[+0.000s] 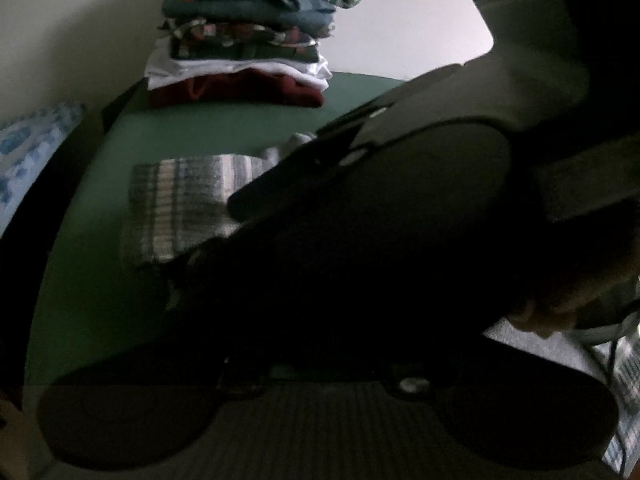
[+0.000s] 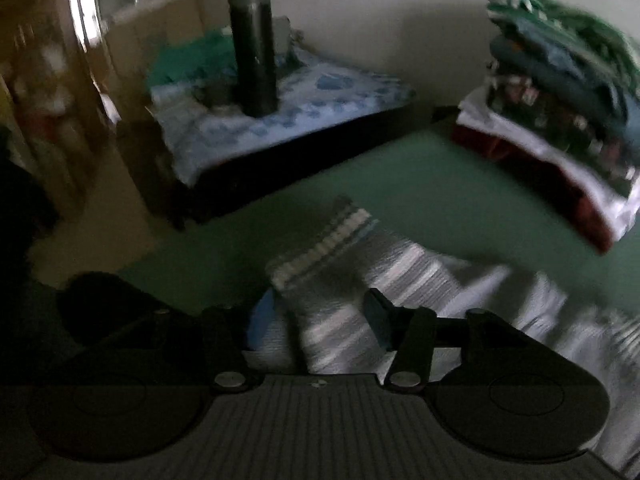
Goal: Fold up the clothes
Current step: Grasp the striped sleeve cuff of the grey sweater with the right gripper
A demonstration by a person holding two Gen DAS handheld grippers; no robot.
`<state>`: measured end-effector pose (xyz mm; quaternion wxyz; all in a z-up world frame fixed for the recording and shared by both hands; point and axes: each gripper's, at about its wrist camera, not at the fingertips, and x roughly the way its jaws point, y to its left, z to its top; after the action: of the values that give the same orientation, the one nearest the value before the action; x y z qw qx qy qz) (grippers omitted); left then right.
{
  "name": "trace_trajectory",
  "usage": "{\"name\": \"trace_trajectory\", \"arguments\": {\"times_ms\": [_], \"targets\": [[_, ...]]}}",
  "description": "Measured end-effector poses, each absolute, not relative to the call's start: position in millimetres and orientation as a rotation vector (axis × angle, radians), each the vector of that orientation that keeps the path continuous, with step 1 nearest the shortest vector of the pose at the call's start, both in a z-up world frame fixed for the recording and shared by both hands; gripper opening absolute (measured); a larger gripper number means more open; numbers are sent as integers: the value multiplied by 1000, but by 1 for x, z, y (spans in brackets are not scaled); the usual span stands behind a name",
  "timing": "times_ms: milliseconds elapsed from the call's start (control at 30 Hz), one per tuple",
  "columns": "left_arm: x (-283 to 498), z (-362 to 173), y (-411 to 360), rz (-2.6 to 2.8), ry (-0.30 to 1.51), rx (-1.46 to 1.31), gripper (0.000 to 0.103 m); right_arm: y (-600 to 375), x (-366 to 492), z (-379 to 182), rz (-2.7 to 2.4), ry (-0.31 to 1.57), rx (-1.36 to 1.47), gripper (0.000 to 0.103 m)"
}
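Right gripper [image 2: 332,320] clamps the striped garment [image 2: 360,264] mid-table [image 2: 420,184]; left gripper's state unclear; blurred motion could loosen the fold

The grey-and-white striped garment [image 2: 352,280] looks like ribbed knit cloth — soft and matt. The green table cover [image 1: 224,128] is smooth, matt fabric. The stack of folded clothes [image 1: 240,36] mixes woven checks with plain cotton-like layers. The right gripper [image 2: 316,332] is matt black plastic with shiny metal screws — its base ridged.
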<state>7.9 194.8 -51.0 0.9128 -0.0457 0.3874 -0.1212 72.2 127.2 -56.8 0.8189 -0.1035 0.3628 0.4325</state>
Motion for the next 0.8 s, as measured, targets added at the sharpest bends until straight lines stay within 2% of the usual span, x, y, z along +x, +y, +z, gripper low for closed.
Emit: {"name": "trace_trajectory", "arguments": {"times_ms": [33,67,100,167,233,267,467,500,533,600,633,700,800], "targets": [[7,-50,195,-251,797,-92,11,129,73,-58,917,770,-238,43],[6,-49,195,-254,794,-92,12,131,74,-59,913,768,-255,30],[5,-47,196,-260,790,-95,13,132,75,-60,908,765,-272,12],[-2,-42,200,-262,778,-109,16,125,77,-57,880,752,-235,12],[-8,-38,204,-258,767,-111,27,102,76,-49,836,723,-118,12],[-11,-37,206,-252,763,-102,29,87,75,-45,809,716,-56,12],[-27,-36,213,-228,743,1,31,-6,62,-47,586,726,224,10],[-29,-37,214,-228,742,15,35,-19,58,-51,540,735,246,8],[-30,-38,216,-228,744,19,43,-29,54,-56,499,744,260,8],[-31,-42,218,-227,755,20,52,-41,51,-67,457,775,325,8],[-30,-44,218,-226,763,21,52,-47,50,-73,435,789,358,9],[-29,-46,217,-228,774,23,52,-59,47,-84,392,818,423,27],[-28,-48,217,-227,786,16,54,-67,44,-93,353,834,513,39]]}}
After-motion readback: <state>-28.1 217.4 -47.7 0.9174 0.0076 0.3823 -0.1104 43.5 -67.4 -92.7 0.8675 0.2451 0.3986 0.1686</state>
